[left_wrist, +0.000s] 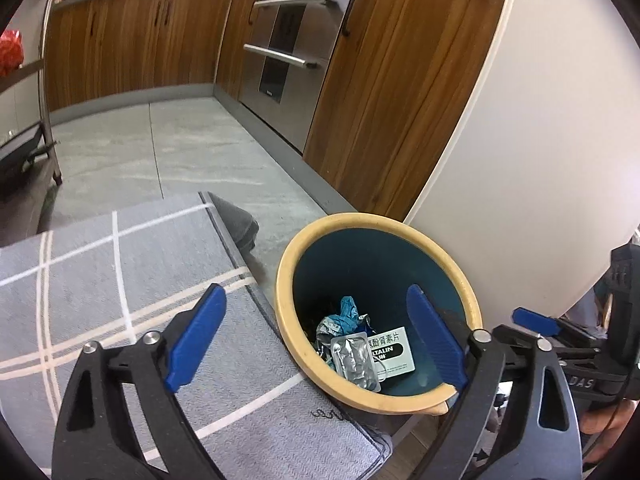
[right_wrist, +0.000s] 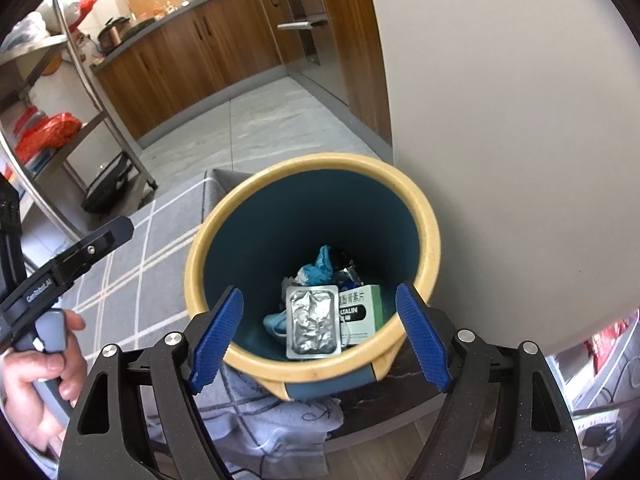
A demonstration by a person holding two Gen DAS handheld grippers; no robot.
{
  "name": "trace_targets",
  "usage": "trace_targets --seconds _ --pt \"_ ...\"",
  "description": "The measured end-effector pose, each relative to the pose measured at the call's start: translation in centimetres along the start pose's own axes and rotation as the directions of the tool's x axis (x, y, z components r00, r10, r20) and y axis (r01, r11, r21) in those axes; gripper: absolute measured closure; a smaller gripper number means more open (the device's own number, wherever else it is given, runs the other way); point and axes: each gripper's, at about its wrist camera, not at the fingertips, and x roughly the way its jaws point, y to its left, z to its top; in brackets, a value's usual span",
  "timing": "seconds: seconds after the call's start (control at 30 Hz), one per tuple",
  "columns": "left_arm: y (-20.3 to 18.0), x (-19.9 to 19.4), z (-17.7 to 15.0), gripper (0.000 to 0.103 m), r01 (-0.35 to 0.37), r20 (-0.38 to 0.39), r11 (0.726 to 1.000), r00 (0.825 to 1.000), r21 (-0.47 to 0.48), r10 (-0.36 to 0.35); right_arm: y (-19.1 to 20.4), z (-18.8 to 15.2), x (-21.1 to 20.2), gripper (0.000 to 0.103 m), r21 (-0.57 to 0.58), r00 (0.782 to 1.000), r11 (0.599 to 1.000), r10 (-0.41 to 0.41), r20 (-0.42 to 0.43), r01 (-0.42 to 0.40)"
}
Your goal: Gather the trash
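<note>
A teal waste bin with a tan rim (left_wrist: 288,264) (right_wrist: 196,248) stands on the floor beside a grey checked rug (left_wrist: 100,280). Inside lie a silver blister pack (left_wrist: 356,360) (right_wrist: 312,324), a white and green medicine box (left_wrist: 394,350) (right_wrist: 362,308) and crumpled blue and white scraps (left_wrist: 346,312) (right_wrist: 318,266). My left gripper (left_wrist: 316,340) hangs open over the bin's near left rim, nothing between its blue pads. My right gripper (right_wrist: 320,340) is open above the bin's mouth, also empty.
A white wall (left_wrist: 540,140) rises right behind the bin. Wooden kitchen cabinets (left_wrist: 380,100) and a steel oven (left_wrist: 288,60) line the tiled floor (left_wrist: 180,148). A metal shelf rack (right_wrist: 60,100) with red bags stands at the left. A hand (right_wrist: 36,380) holds the left gripper's handle.
</note>
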Motion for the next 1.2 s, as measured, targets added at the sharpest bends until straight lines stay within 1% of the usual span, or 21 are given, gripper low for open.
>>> trace_targets --seconds 0.1,0.43,0.57,0.73,0.93,1.2 --pt "-0.6 -1.0 -0.4 0.006 -0.007 0.025 1.000 1.000 0.028 0.007 0.0 -0.5 -1.0 0.021 0.000 1.000 1.000 -0.003 0.027 0.003" --pt "-2.4 -4.3 -1.8 0.006 -0.050 0.103 0.992 0.994 0.117 0.038 0.7 -2.3 -4.1 0.015 -0.049 0.989 0.998 -0.025 0.145 0.033" --pt "-2.9 -5.2 -2.4 0.006 -0.096 0.121 0.988 0.989 0.121 0.081 0.6 -3.0 -5.4 0.014 -0.043 0.983 0.998 -0.033 0.179 0.042" --pt "-3.2 -6.1 -2.7 0.006 -0.109 0.136 0.988 0.986 0.109 0.094 0.6 -3.6 -7.1 0.013 -0.050 0.973 0.997 -0.048 0.227 0.061" --pt "-4.0 -6.9 -2.8 0.006 -0.110 0.152 0.988 0.984 0.107 0.093 0.5 -4.1 -8.2 0.012 -0.053 0.967 0.996 -0.049 0.251 0.065" --pt "-5.4 -6.7 -3.0 0.006 -0.105 0.142 0.986 0.986 0.132 0.086 0.2 -4.1 -8.9 0.011 -0.046 0.962 0.997 -0.053 0.268 0.068"
